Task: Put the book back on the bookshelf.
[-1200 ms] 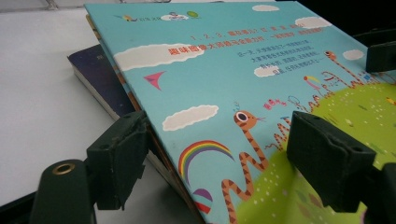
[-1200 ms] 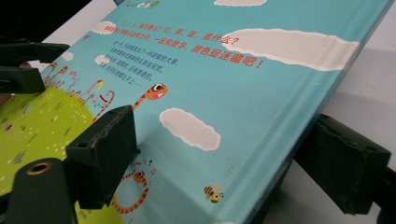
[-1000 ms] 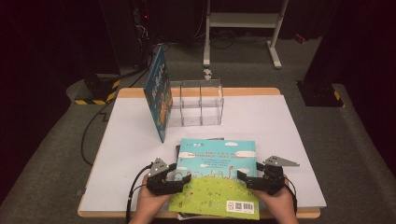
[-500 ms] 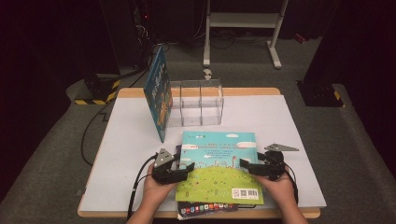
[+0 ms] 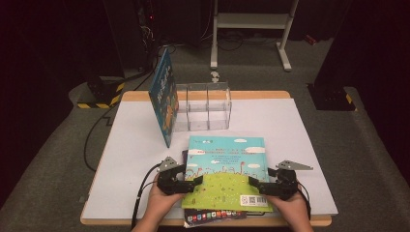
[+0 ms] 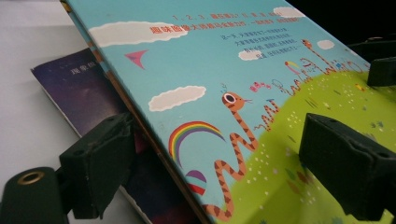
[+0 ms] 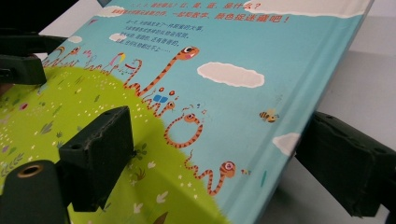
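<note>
Both claws, left gripper at nine o'clock and right gripper at three, have just been opening around the picture book; unclamped, it could slide off the dark book beneath.

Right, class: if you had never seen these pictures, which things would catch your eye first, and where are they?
The bright picture book, blue sky over green hill with striped snakes, lies at the table's near edge on a dark book. The left gripper and right gripper straddle its side edges. Behind, another book leans against a clear plastic organizer.
</note>
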The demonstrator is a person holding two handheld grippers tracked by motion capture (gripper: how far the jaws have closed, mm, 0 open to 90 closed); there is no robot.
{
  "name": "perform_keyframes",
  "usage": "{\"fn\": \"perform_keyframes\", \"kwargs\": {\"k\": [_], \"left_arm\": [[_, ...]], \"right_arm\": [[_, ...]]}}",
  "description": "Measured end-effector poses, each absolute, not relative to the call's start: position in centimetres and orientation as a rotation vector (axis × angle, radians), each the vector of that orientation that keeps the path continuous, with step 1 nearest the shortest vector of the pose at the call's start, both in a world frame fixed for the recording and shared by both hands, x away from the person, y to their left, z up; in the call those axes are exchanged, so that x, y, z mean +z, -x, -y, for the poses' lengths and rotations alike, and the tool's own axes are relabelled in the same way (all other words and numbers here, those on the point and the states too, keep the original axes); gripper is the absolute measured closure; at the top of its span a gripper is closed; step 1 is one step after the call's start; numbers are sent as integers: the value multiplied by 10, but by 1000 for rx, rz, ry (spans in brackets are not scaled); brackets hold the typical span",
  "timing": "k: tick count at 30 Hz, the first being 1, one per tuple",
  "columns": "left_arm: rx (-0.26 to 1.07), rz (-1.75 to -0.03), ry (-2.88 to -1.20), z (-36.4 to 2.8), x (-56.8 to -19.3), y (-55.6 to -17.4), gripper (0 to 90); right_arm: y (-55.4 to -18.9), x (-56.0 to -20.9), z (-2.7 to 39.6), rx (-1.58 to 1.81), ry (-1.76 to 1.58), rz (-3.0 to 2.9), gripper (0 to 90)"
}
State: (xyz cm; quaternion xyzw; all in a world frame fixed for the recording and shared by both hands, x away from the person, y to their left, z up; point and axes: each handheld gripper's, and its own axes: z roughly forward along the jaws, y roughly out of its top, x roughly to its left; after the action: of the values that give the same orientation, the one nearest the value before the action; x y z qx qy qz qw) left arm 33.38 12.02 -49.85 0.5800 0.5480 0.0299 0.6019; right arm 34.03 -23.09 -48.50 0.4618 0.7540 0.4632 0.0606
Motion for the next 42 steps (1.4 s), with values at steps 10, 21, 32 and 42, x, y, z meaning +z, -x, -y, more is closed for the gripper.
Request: {"fn": "perform_keyframes", "kwargs": {"k": [10,21,32,42], "left_arm": [[13,-1260,-1370,-113,-499,-333,66],[35,-1246,-1393,-114,-495,-332,91],[110,-1201,-1368,-115,-485,-326,152],[176,-1159,-1320,-114,-473,-323,217]], "right_arm": [[-346,-488,230,1421,-1398,-2304,101],[-350,-486,228,1409,-1435,-2322,120],[-341,-472,227,1415,-1362,-2250,158],[-335,-460,229,1442,-1295,-2164,223]]}}
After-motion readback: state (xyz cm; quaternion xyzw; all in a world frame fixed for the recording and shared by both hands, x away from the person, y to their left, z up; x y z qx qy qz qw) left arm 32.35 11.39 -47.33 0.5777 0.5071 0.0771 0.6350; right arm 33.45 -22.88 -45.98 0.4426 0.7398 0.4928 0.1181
